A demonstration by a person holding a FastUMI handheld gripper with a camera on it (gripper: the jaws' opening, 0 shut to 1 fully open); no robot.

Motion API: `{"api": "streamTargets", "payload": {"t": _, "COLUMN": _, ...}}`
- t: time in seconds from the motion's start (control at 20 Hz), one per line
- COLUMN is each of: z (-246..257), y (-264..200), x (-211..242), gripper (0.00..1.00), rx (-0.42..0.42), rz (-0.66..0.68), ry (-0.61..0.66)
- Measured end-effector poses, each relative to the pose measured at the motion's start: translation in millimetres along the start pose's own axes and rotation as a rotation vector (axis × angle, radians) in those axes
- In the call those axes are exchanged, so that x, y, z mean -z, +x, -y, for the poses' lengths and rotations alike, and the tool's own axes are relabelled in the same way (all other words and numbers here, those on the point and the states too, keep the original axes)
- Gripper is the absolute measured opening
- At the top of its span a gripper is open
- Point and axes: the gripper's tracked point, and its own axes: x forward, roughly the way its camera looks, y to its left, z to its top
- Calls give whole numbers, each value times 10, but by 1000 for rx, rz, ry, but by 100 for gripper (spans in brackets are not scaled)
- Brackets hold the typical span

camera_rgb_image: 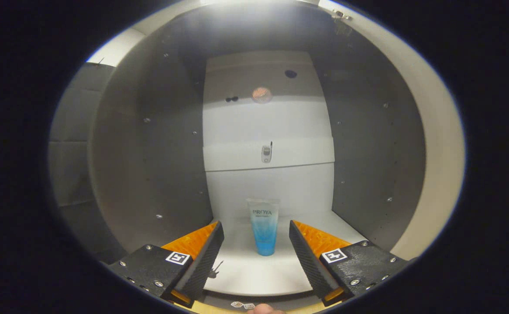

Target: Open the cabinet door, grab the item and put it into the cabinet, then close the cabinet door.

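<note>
Gripper: the gripper [256, 237] has its fingers spread wide with nothing between the pads, reaching into the open cabinet [149, 152].
Tube: a cosmetic tube [263, 226], clear at the top and blue at the bottom, stands upright on its cap on the bottom shelf [254, 270], just ahead of the fingertips and centred in the gap, touching neither.
Floor of cabinet: white, smooth, catching a bright glare.
Upper shelf: a white shelf [268, 153] above the tube holds a small phone-like object [266, 153].
Walls: grey side panels dotted with peg holes; pale back panel [259, 117] with dark holes.
Light: strong glow from above.
</note>
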Motion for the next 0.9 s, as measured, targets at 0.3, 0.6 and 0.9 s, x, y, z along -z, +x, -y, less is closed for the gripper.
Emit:
{"api": "streamTargets", "payload": {"t": 0.3, "z": -124, "y": -935, "x": -213, "gripper": 94, "rx": -61, "rz": 1, "ry": 50}}
{"api": "streamTargets", "payload": {"t": 0.6, "z": 48, "y": -1817, "x": -233, "gripper": 93, "rx": -18, "rz": -33, "ry": 63}}
{"api": "streamTargets", "payload": {"t": 0.9, "z": 184, "y": -2596, "x": -157, "gripper": 93, "rx": -2, "rz": -43, "ry": 36}}
